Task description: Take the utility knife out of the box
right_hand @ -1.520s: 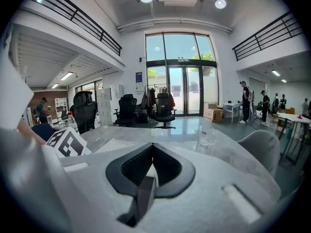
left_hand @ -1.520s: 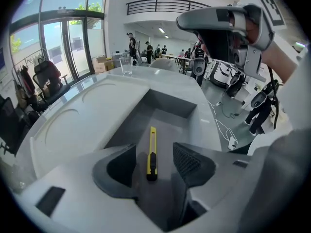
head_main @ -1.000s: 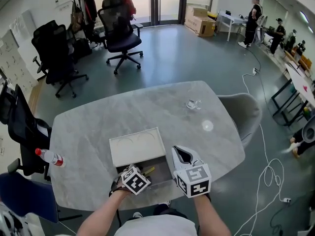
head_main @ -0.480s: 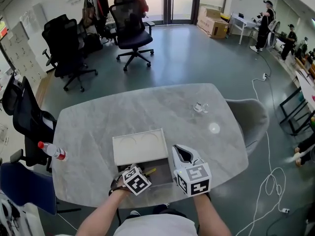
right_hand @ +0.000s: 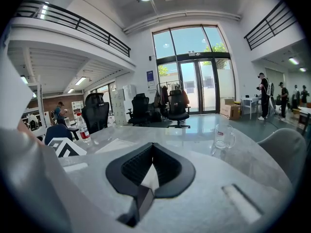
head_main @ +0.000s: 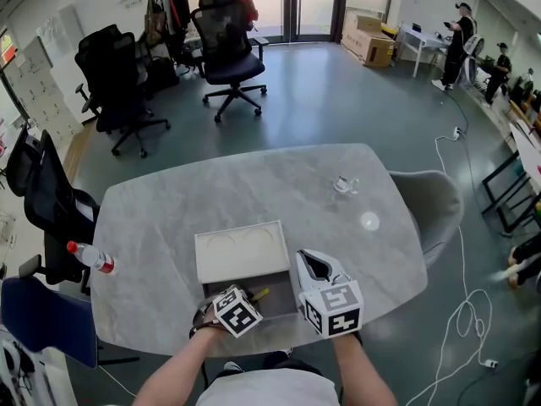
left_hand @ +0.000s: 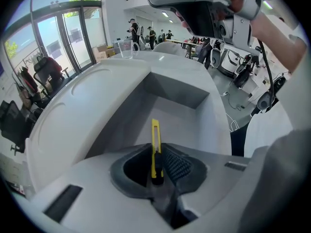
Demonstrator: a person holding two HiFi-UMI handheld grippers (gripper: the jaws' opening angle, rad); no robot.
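A yellow utility knife (left_hand: 155, 144) lies in the open grey box (left_hand: 180, 89) near the table's front edge; its tip shows beside the marker cube in the head view (head_main: 256, 294). My left gripper (left_hand: 156, 178) points steeply down into the box. Its jaws are closing, and the knife's black rear end sits pinched between the pads. The box's white lid (head_main: 241, 252) lies flat just behind the box tray (head_main: 279, 304). My right gripper (head_main: 314, 265) hovers at the box's right side, pointing out over the table (right_hand: 151, 152), shut with nothing in it.
A water bottle with a red cap (head_main: 89, 258) lies at the table's left edge. A glass mug (head_main: 342, 183) stands at the far right, and a grey chair (head_main: 431, 194) is beside it. Black office chairs stand on the floor beyond. People are at the far desks.
Both hands stay where they were by the box. Only the head view has drifted slightly.
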